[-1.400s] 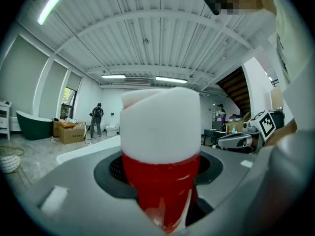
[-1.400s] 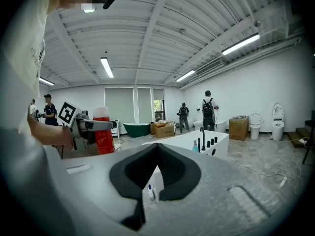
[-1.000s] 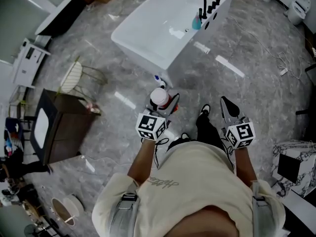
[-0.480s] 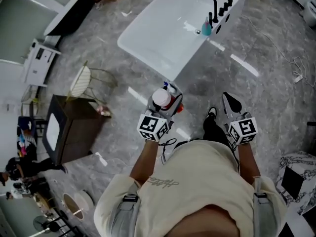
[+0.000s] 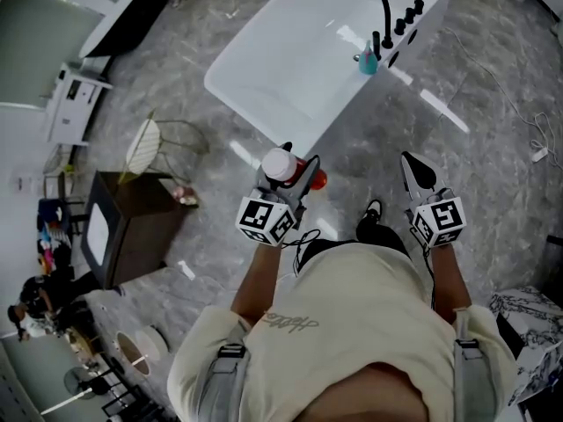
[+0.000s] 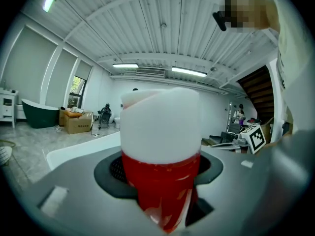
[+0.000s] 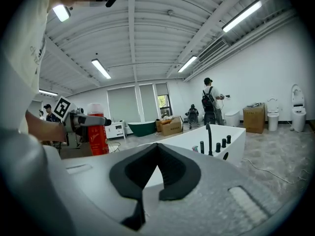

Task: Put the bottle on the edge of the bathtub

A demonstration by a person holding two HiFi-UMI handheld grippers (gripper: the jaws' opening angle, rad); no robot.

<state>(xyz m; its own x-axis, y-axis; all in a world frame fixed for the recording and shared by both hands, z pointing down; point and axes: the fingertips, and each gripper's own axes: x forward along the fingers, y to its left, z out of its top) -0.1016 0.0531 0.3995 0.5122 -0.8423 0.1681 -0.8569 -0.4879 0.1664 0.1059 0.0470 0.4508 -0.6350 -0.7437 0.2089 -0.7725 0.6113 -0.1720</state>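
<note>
Head view: left gripper (image 5: 280, 187) carries a red bottle (image 5: 315, 179) with a white cap, upright, over the grey floor just short of the white bathtub (image 5: 352, 104). Right gripper (image 5: 413, 167) rides alongside, well apart. The tub's near end is closest; a black faucet (image 5: 383, 11) and a teal bottle (image 5: 368, 60) occupy the far rim. A wire chair (image 5: 145, 143) stands off left, out of the path.

Left gripper view: jaws clamped on the red body below the cap.

Right gripper view: jaws together, nothing between them; tub rim ahead looks narrow and glossy.

Risk, as I judge it: set down tilted or half over that rim, the tall bottle could topple into the basin or onto the floor. Room looks best along the near rim.
</note>
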